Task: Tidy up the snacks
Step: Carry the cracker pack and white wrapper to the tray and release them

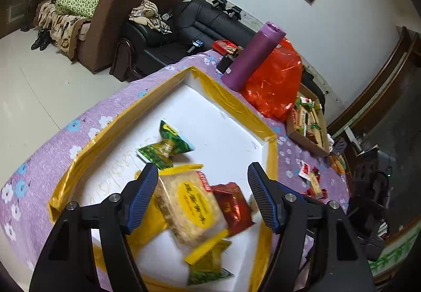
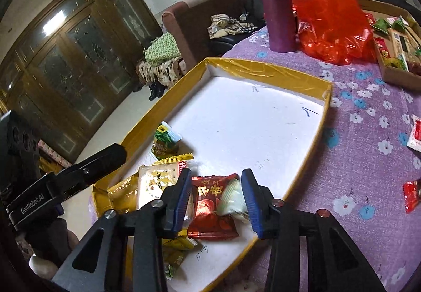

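Evidently the snacks are light, crinkly foil and plastic packets, slippery on their faces and easily crushed; the sealed, serrated end flaps look the safest place to pinch. They lie grouped at the near end of the yellow-edged tray (image 2: pixel 265 69) on the table (image 2: pixel 368 139): a cracker packet (image 1: pixel 189 207), a red packet (image 2: pixel 211 209) and a green sweet (image 1: pixel 164 146). More packets lie loose on the cloth beyond the tray. Left gripper (image 1: pixel 202 194) hovers over the cracker packet, jaws spread, holding nothing. Right gripper (image 2: pixel 215 201) is angled down over the red packet, jaws spread, a blurred pale wrapper (image 2: pixel 232 199) between them.
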`<state>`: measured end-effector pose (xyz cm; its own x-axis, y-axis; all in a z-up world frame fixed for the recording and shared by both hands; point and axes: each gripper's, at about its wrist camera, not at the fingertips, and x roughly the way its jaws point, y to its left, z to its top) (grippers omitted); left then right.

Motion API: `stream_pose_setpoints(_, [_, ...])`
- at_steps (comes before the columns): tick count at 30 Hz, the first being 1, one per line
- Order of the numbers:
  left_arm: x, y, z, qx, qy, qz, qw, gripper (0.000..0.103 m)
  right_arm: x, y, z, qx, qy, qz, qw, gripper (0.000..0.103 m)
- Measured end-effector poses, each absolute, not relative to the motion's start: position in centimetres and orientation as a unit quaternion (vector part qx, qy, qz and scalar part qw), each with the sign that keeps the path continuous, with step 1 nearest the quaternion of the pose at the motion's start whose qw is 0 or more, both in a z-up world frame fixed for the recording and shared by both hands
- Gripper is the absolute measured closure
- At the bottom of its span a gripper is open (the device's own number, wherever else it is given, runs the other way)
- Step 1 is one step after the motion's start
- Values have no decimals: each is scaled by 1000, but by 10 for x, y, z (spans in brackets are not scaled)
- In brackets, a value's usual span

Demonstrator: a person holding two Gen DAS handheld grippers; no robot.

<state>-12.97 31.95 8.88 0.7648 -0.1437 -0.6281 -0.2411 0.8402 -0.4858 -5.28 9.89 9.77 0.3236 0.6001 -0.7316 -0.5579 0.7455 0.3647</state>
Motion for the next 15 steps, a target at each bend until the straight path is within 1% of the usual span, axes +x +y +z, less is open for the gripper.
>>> stream_pose_setpoints(4, [-136,307,98,-283,335,17,899,32,-55,76,100,45,458,348,817,58])
stream_pose_setpoints(6, [-138,299,103,-280,333,10,900,31,-55,65,99,55,459,342,818,55])
stream_pose_setpoints(15, [-135,246,113,-241,352,-31,904,30,-52,-7,96,98,457,306,830,55])
